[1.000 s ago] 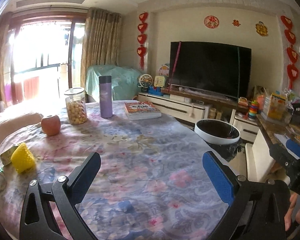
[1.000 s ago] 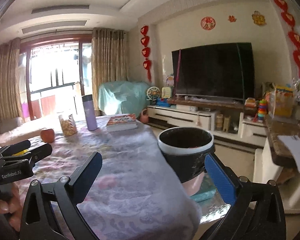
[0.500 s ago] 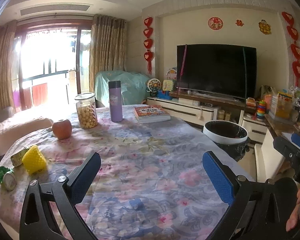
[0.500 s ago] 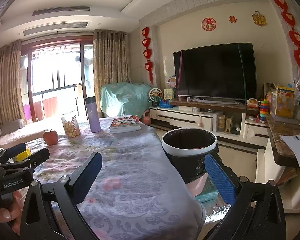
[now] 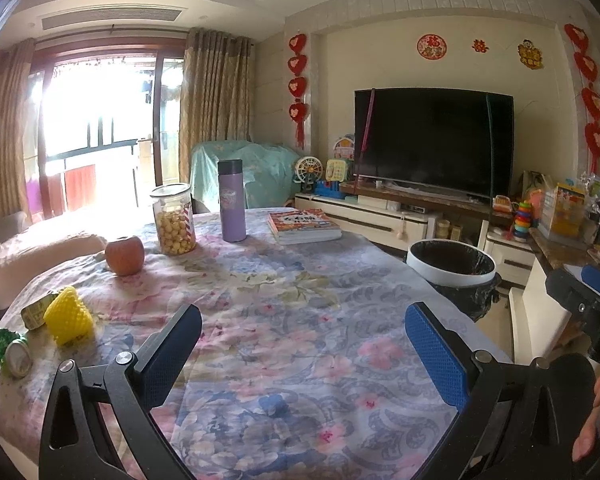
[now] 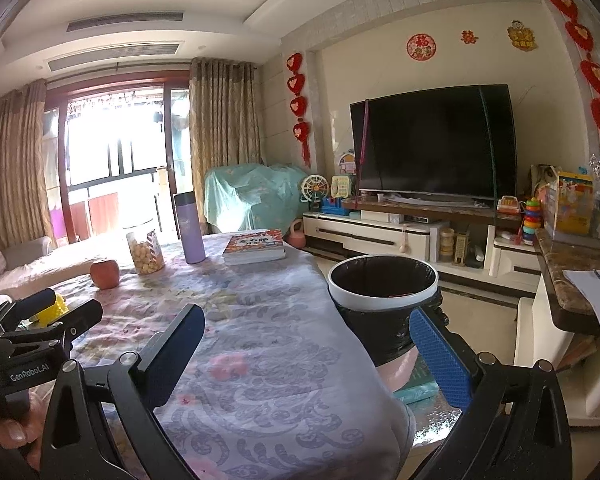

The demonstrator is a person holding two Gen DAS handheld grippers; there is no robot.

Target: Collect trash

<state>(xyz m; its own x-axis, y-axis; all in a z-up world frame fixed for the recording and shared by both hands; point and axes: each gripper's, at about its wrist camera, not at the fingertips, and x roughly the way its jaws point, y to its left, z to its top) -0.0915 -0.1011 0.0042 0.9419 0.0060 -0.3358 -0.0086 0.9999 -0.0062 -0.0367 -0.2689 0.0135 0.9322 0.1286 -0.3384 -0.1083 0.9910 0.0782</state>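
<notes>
On the floral tablecloth (image 5: 292,320) at the left edge lie a yellow foam net (image 5: 68,316), a crumpled green-yellow wrapper (image 5: 36,312) and a green can (image 5: 10,350) on its side. A bin with a white rim and black liner (image 5: 452,268) stands past the table's right side; it also shows in the right wrist view (image 6: 382,280). My left gripper (image 5: 300,348) is open and empty above the near table. My right gripper (image 6: 308,352) is open and empty over the table's right edge, near the bin.
An apple (image 5: 125,255), a snack jar (image 5: 174,220), a purple flask (image 5: 232,202) and books (image 5: 304,226) stand at the table's far side. A TV cabinet (image 6: 380,236) runs along the far wall. A marble counter (image 6: 568,272) is on the right.
Both grippers have drawn back and up from the table; more of the left edge with the can and wrapper shows. Both stay open.
</notes>
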